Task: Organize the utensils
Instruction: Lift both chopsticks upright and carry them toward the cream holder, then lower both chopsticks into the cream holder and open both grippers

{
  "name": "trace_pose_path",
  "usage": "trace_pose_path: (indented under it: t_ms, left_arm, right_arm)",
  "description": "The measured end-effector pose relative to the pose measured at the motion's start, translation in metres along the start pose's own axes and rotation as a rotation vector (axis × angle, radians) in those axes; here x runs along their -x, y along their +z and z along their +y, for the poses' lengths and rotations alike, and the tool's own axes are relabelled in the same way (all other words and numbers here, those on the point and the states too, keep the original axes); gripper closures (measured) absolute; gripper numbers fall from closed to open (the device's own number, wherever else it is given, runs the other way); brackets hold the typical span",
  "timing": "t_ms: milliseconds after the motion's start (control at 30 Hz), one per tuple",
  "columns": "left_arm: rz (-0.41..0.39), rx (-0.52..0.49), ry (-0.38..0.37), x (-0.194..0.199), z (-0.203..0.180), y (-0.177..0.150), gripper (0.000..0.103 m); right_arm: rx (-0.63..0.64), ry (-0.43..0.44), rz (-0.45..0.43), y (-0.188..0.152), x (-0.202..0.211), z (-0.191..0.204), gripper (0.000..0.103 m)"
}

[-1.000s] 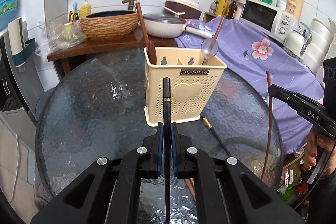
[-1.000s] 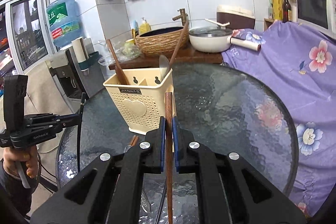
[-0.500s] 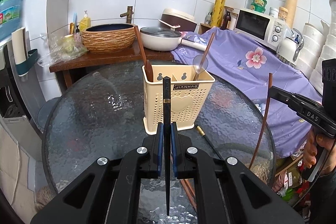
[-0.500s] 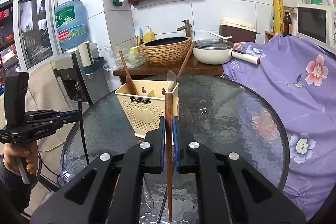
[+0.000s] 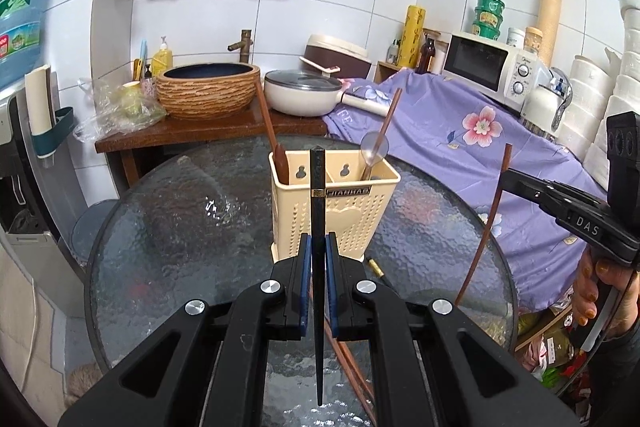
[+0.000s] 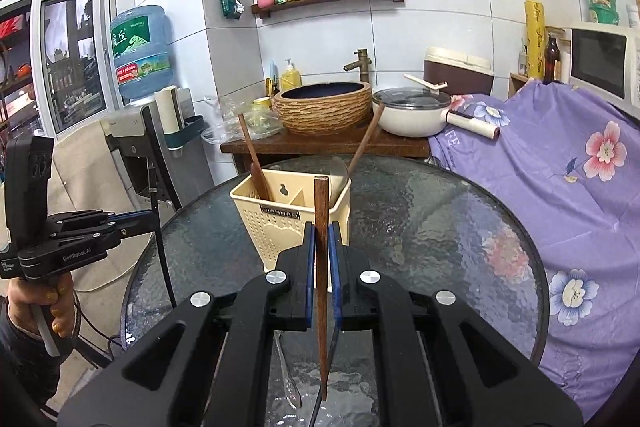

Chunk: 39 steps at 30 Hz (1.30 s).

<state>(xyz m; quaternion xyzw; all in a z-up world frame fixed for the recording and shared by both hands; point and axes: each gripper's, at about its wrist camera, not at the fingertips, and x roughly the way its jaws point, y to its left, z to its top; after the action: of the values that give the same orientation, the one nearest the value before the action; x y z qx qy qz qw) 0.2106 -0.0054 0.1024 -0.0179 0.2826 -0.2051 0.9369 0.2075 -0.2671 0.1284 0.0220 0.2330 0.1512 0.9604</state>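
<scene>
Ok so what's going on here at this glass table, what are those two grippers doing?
A person is sorting utensils with a handheld gripper in each hand. The left gripper is shut on a black chopstick, the right gripper on a brown wooden chopstick, both held upright above the glass table. The cream utensil holder ahead already has two wooden-handled utensils in it. Other utensils lie on the glass.

L wrist cam: looks fwd and slightly down along its fingers, over near edge of glass table (image 5: 168, 227), toward tiled back wall. R wrist cam: same setup, from further right. Both share cream utensil holder (image 5: 340, 211) mid-table, wash basin (image 6: 324, 107).
</scene>
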Motion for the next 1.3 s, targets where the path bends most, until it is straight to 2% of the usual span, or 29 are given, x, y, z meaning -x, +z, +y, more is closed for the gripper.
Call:
trace_pose_path:
  t_ms: [233,467,633,833,933,1033,1300]
  left_arm:
    - [-0.038,0.005,-0.023,0.004,-0.004,0.026,0.096]
    - [-0.153,-0.002,-0.004,0.018,-0.014,0.080,0.096]
    - [-0.227,-0.006,0.041,0.017,-0.020,0.126,0.096]
    - [-0.289,0.026,0.117,-0.009,-0.014,0.171,0.096]
    - [-0.286,0.053,0.139,-0.029,-0.008,0.174,0.096]
    - [-0.259,0.080,0.149,-0.053,-0.001,0.163,0.096]
    - [-0.140,0.096,0.141,-0.098,0.015,0.109,0.096]
  right_arm:
    - [-0.002,0.017,-0.043,0.028,0.002,0.009,0.096]
    - [-0.001,0.025,-0.122,0.092,0.002,0.022,0.096]
    - [0.000,0.013,-0.191,0.139,-0.007,0.032,0.096]
    - [0.028,-0.041,-0.241,0.182,-0.036,0.042,0.096]
    - [0.004,-0.054,-0.234,0.181,-0.057,0.039,0.095]
    - [-0.018,-0.061,-0.212,0.165,-0.079,0.033,0.095]
    - [-0.034,-0.064,-0.115,0.108,-0.118,0.018,0.095]
